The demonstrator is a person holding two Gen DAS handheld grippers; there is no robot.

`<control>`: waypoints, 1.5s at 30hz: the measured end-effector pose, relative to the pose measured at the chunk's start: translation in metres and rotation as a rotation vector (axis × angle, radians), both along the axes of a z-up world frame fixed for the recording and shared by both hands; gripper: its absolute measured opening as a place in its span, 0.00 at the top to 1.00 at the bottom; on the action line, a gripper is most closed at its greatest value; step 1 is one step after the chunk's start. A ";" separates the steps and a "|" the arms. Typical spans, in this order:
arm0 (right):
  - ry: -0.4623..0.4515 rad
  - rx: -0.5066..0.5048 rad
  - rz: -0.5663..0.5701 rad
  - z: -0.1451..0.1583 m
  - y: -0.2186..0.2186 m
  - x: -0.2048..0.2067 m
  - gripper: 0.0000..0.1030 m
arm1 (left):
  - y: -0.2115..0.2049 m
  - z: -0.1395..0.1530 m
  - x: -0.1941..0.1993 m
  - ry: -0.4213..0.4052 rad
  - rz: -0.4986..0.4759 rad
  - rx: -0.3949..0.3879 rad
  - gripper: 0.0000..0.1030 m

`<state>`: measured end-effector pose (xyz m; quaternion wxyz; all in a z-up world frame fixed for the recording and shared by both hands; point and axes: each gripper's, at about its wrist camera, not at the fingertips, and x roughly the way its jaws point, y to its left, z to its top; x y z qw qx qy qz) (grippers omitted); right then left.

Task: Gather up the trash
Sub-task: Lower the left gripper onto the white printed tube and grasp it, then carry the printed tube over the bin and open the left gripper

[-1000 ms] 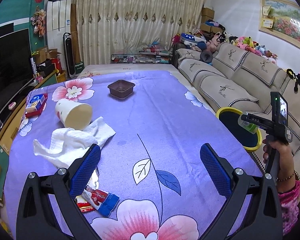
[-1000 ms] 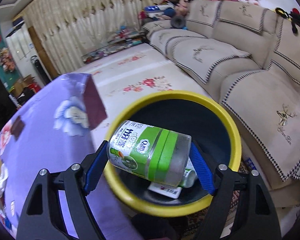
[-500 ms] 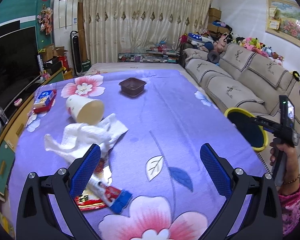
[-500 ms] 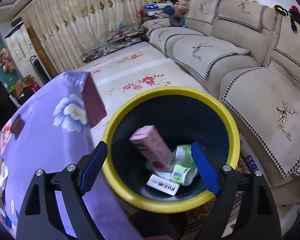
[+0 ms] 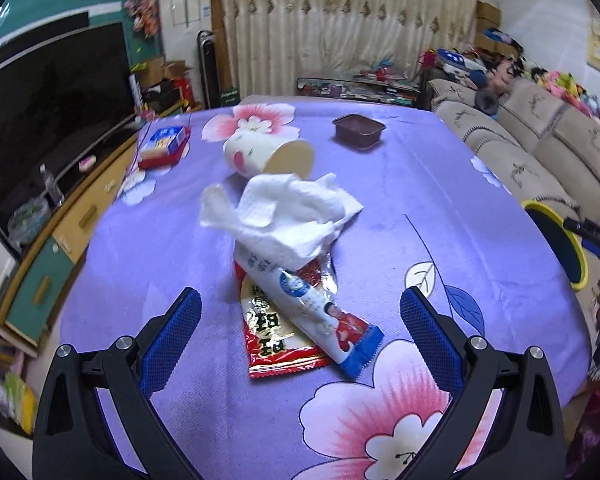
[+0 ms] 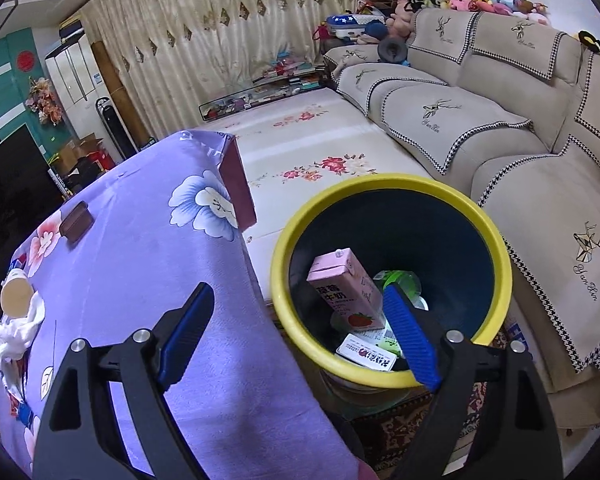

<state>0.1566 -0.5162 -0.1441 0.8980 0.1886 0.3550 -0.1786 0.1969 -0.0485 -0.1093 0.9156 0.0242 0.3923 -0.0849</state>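
My left gripper (image 5: 300, 336) is open and empty, low over the purple tablecloth, with a white-and-blue wrapper (image 5: 312, 312) lying on a red wrapper (image 5: 272, 340) between its fingers. A crumpled white tissue (image 5: 284, 212) and a tipped paper cup (image 5: 268, 156) lie beyond, then a brown plastic tray (image 5: 358, 130). My right gripper (image 6: 300, 332) is open and empty at the rim of the yellow-rimmed bin (image 6: 496, 248), which holds a pink carton (image 6: 344, 292), a green can (image 6: 400, 282) and other packets.
A red-and-blue box (image 5: 164, 146) sits at the table's far left. The bin (image 5: 556, 248) stands off the table's right edge beside the beige sofa (image 6: 480, 128). A TV cabinet (image 5: 60, 232) runs along the left.
My right gripper opened and dropped the green can into the bin, then swung slightly left. My left gripper moved left over the wrappers.
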 end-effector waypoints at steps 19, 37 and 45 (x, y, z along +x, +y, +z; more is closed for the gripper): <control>0.019 0.027 0.008 -0.011 -0.004 0.003 0.21 | 0.005 -0.044 0.048 0.153 0.057 -0.088 0.52; -0.001 0.026 0.038 -0.003 0.007 -0.001 0.21 | 0.032 -0.027 0.011 0.152 0.034 -0.054 0.87; -0.014 0.024 0.045 0.003 0.010 -0.004 0.21 | 0.050 -0.009 -0.010 0.106 0.062 -0.019 0.87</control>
